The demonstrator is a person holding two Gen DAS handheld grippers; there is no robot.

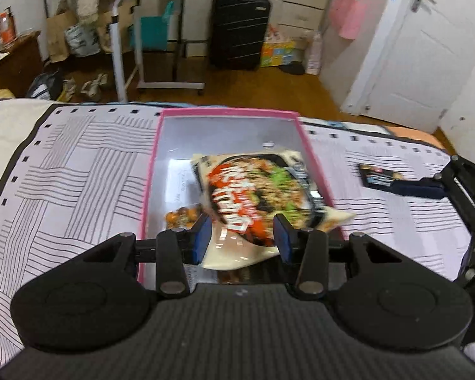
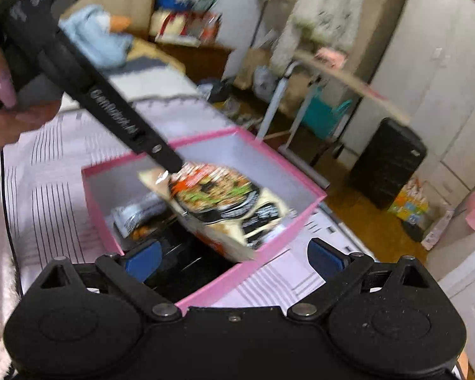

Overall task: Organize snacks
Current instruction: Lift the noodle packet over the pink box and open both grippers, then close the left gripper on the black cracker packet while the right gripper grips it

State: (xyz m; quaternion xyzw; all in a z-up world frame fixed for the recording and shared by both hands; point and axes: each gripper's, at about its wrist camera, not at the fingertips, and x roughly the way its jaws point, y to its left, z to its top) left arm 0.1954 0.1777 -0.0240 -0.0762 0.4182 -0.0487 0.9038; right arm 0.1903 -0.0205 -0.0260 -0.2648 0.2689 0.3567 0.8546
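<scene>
While over box, packet between left gripper pads.

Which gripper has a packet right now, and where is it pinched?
The left gripper holds the noodle packet by one end edge, over the pink box. The right gripper is open and holds nothing.

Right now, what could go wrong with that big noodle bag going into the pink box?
1. The cream noodle packet hangs tilted across the pink cardboard box's rim; once released by the left gripper, it might slide outside.
2. It may crush the small orange snack pack underneath.
3. The open right gripper hovers close and could bump the box.
</scene>
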